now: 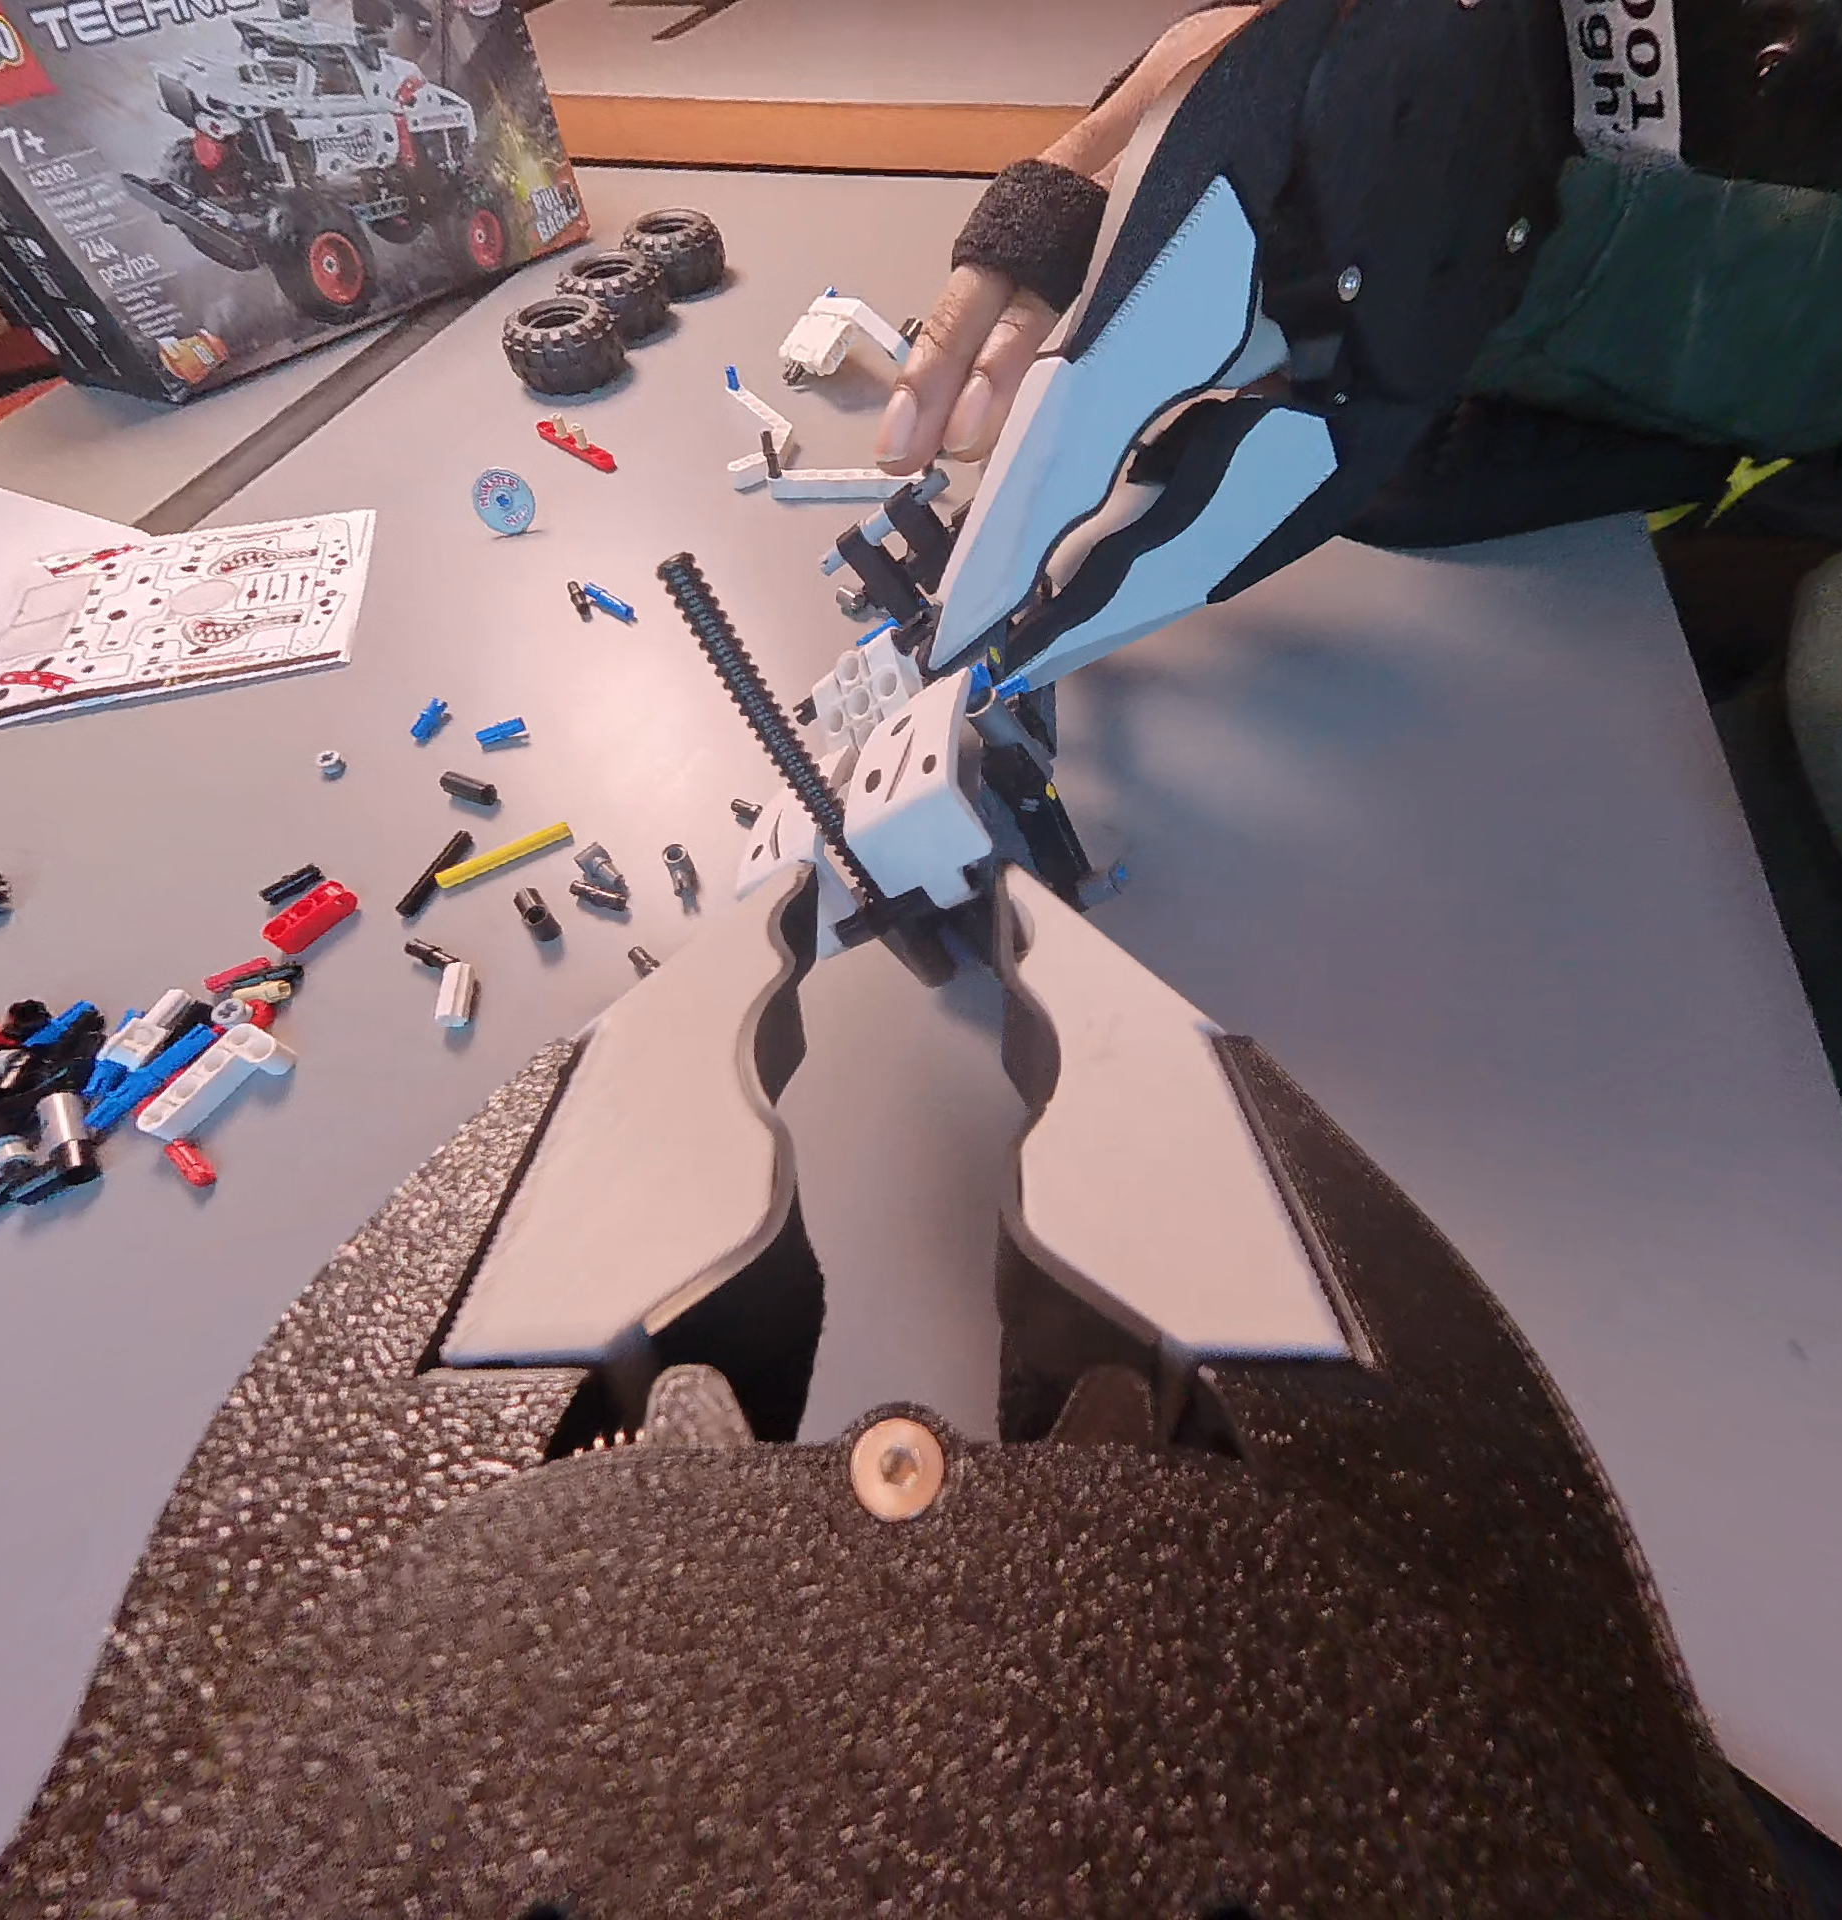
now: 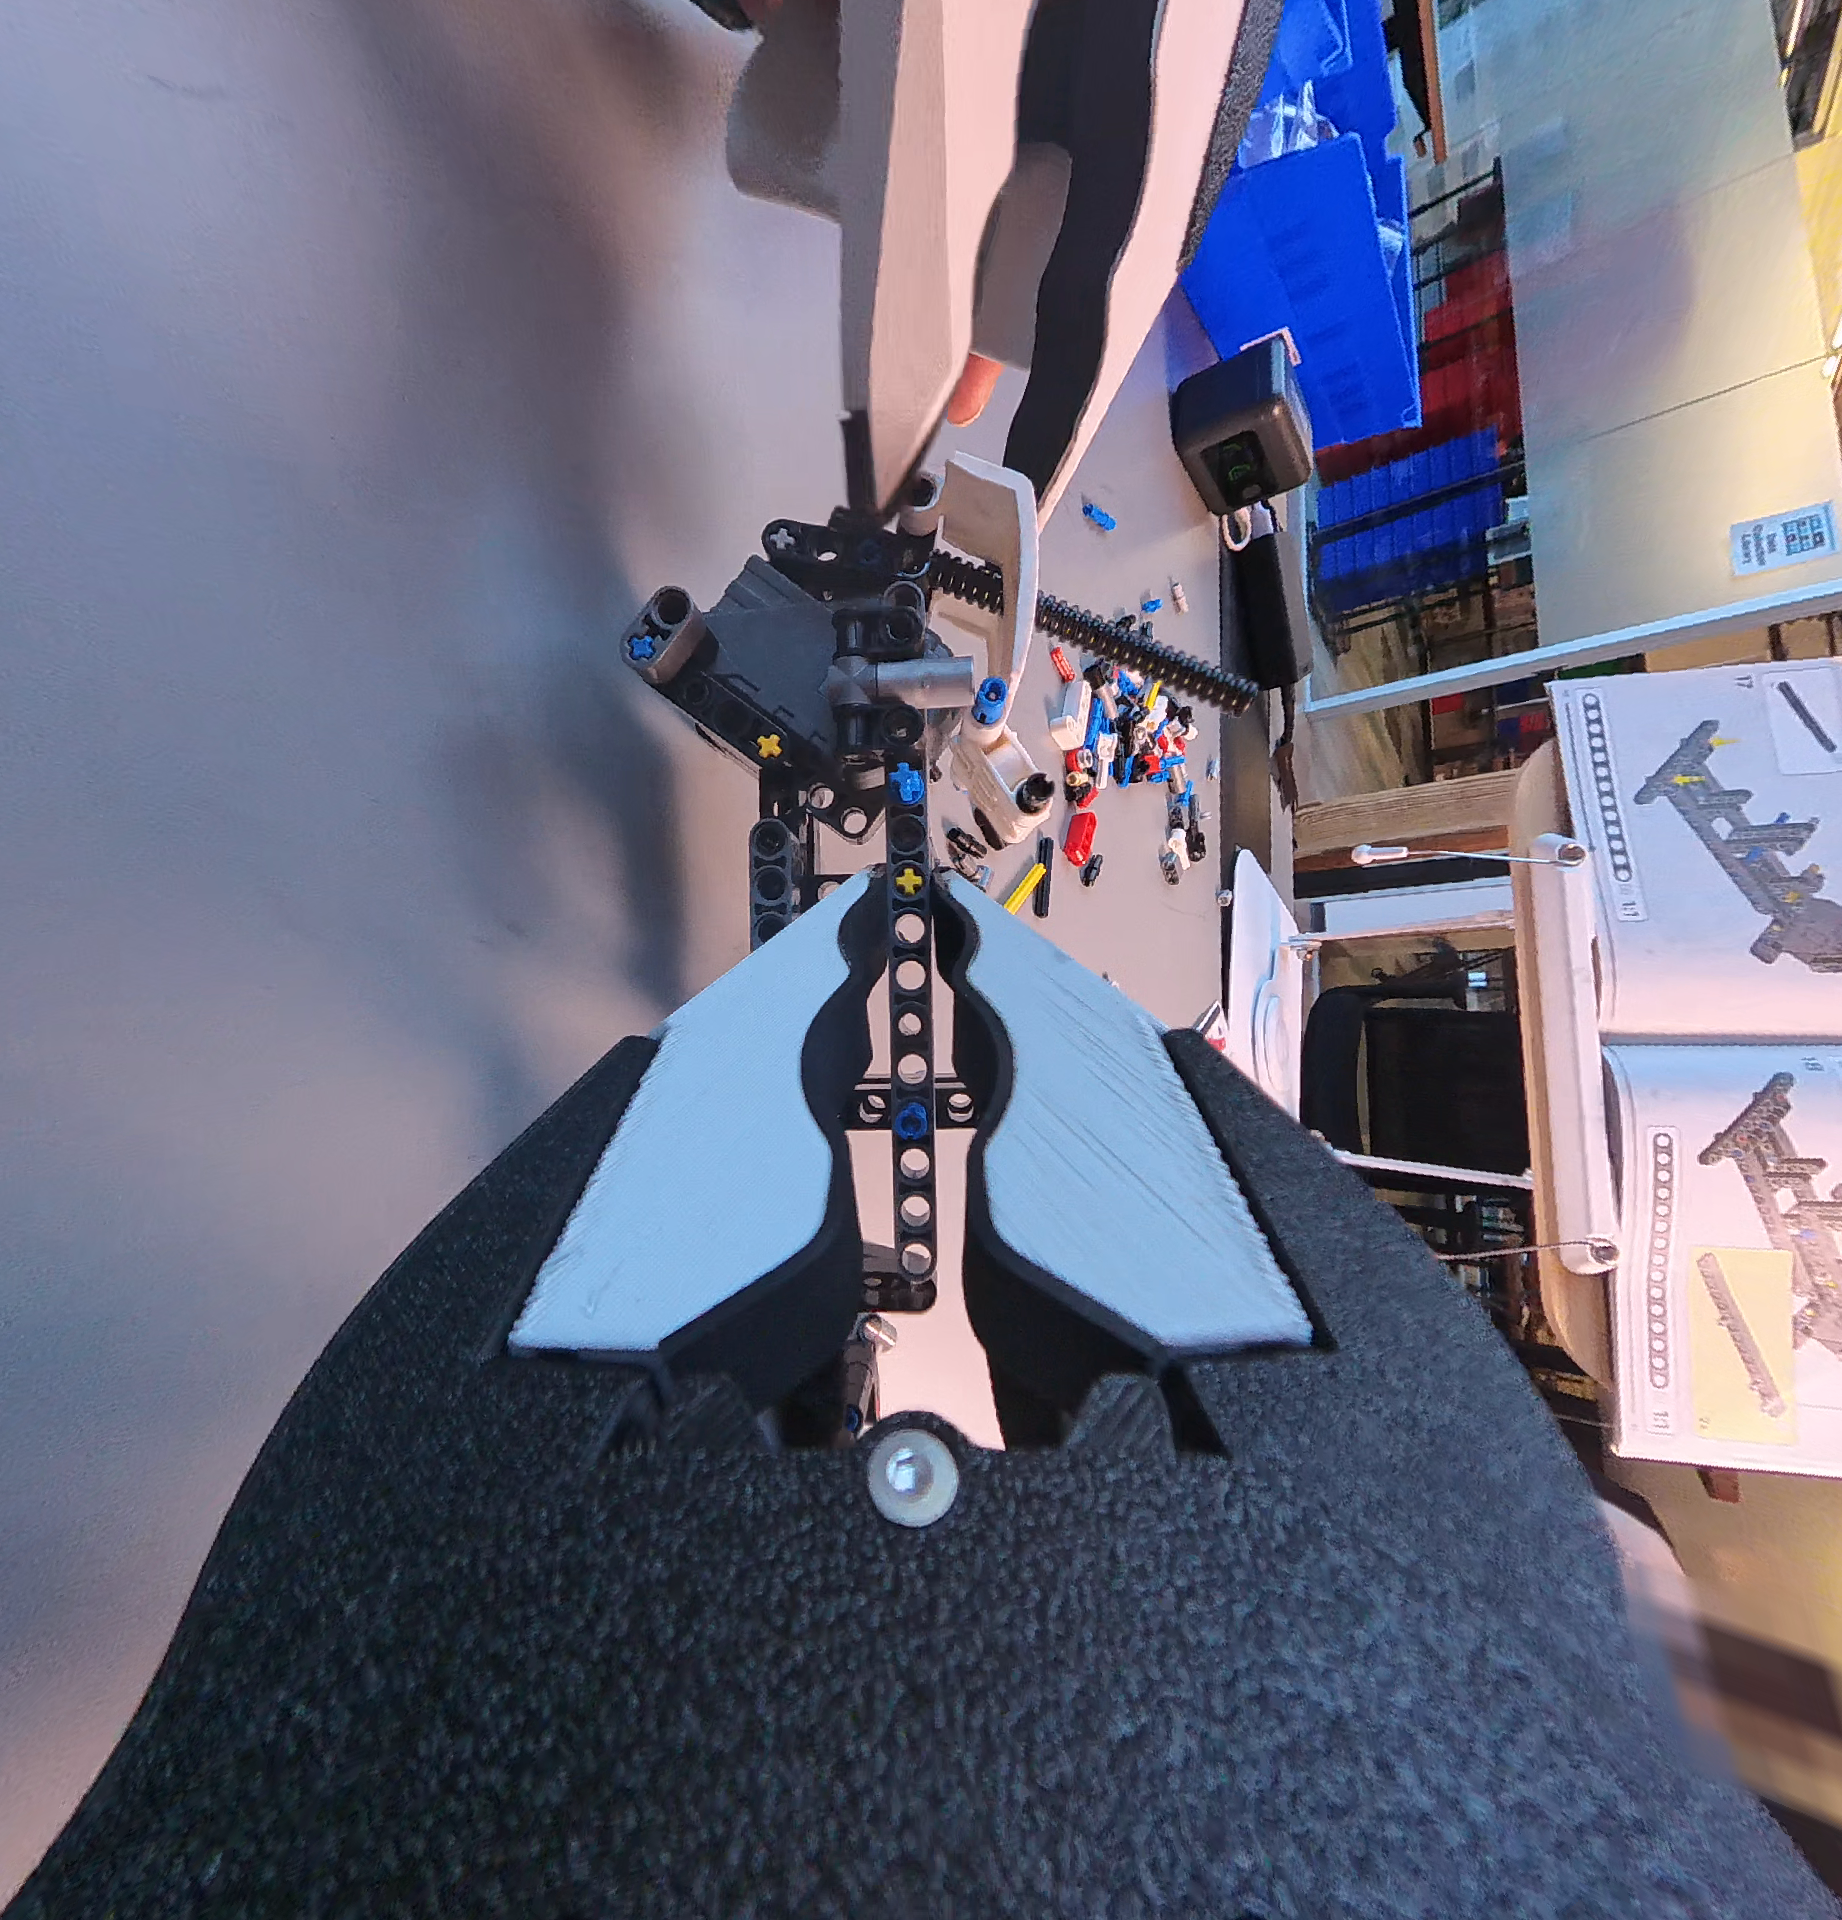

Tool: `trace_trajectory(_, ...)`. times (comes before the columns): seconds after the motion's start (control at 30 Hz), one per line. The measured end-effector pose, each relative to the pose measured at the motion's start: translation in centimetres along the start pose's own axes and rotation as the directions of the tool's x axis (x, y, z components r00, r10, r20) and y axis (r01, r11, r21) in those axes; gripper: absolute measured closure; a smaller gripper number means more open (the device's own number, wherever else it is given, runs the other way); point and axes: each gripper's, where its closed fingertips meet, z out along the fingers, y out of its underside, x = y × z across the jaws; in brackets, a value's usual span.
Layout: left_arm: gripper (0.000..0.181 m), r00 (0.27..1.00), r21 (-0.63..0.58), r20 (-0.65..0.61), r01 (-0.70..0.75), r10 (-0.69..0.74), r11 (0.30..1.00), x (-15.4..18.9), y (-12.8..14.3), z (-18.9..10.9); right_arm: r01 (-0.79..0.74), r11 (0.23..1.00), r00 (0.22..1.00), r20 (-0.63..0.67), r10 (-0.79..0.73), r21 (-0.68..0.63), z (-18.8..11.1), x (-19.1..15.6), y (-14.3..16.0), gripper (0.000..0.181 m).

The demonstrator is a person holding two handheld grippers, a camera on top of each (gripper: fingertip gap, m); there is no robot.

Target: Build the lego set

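The grey table (image 1: 1364,831) carries the whole kit. At its far left corner stands the set's box (image 1: 252,177); its contents cannot be seen.

The partly built chassis (image 2: 792,686) is held above the table between both tools. Judged light and rigid, it has press-fit joints that can pop apart under twisting, so take hold of the stiff beams, not the white panels (image 1: 912,800).

The right gripper (image 2: 909,883) is clamped narrowly on the black perforated beam (image 2: 912,1039). The left gripper (image 1: 896,883) is closed partway around the white-panelled end.

Beside them lie 3 tyres (image 1: 610,296), a sticker sheet (image 1: 179,613) and a loose parts pile (image 1: 96,1081).
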Motion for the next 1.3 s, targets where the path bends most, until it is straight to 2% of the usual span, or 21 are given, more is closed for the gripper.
trace_trajectory(0.23,0.154,0.999,-0.011,0.019,0.026,-0.026,1.0,-0.5,-0.1,0.1,0.071,0.997,0.997,-0.029,-0.071,-0.007,0.2,0.2,0.1,0.173)
trace_trajectory(0.27,0.161,0.999,-0.014,0.012,0.032,-0.032,0.999,-0.4,0.0,0.1,0.081,0.997,0.996,-0.035,-0.082,-0.007,0.2,0.2,0.1,0.173)
trace_trajectory(0.63,0.163,0.996,-0.032,0.083,0.018,-0.016,0.999,-1.1,-0.3,0.5,0.142,0.99,0.989,-0.042,-0.143,-0.022,0.5,0.2,0.2,0.173)
trace_trajectory(0.93,0.163,0.998,-0.011,0.043,0.046,-0.046,0.999,-0.6,-0.5,0.6,0.163,0.987,0.986,-0.039,-0.163,-0.012,0.3,0.0,0.1,0.173)
trace_trajectory(1.3,0.155,0.999,0.013,-0.027,-0.023,0.023,1.0,0.8,-0.4,0.5,0.128,0.992,0.991,-0.046,-0.127,0.015,0.5,0.2,0.4,0.174)
